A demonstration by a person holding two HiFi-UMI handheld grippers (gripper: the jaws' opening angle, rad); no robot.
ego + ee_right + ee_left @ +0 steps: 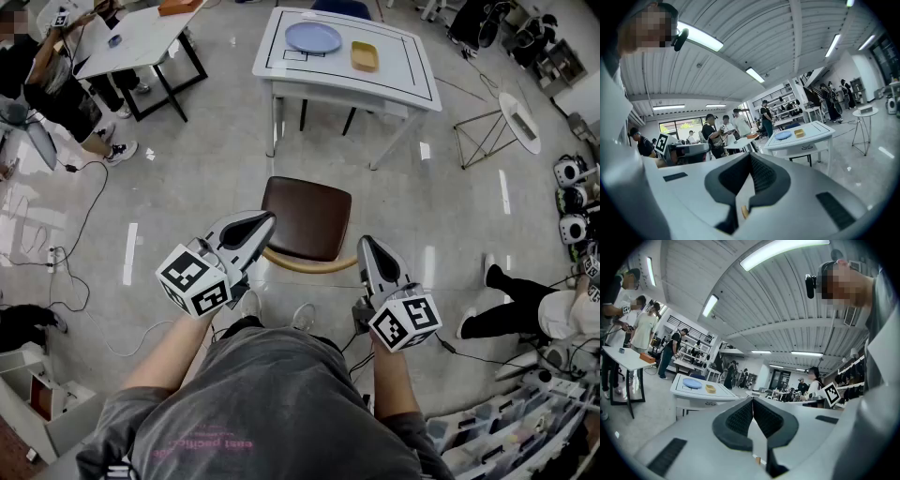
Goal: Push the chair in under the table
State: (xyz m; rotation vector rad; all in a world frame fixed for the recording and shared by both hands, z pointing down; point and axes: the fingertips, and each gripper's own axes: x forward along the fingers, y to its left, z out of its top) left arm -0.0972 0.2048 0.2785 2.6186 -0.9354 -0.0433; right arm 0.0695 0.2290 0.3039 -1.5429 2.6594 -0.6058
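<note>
**Lining up behind the chair, both grippers shut and empty**

Standing square behind the chair (307,217), the person holds one gripper at each end of its curved wooden backrest (309,265). The left gripper (268,218) has its tip over the rail's left end, at the back corner of the brown seat. The right gripper (365,244) sits just beside the rail's right end. Whether either tip presses on the wood cannot be told from above. Each gripper's own view shows its ribbed pads closed against each other with nothing between them, so the tools will likely serve as blunt pushers, not clamps.

The chair stands on the floor, apart from the white table (412,89), with a strip of bare floor between the seat's front edge and the table's near legs. The table lies straight ahead of the chair, beyond it from the grippers and a little to the right in the head view. The seat seems roughly in line with the gap between those legs. An even forward push from both ends looks called for, and neither hand is clearly nearer. A blue plate (313,37) and a yellow dish (365,56) rest on the tabletop.
</note>
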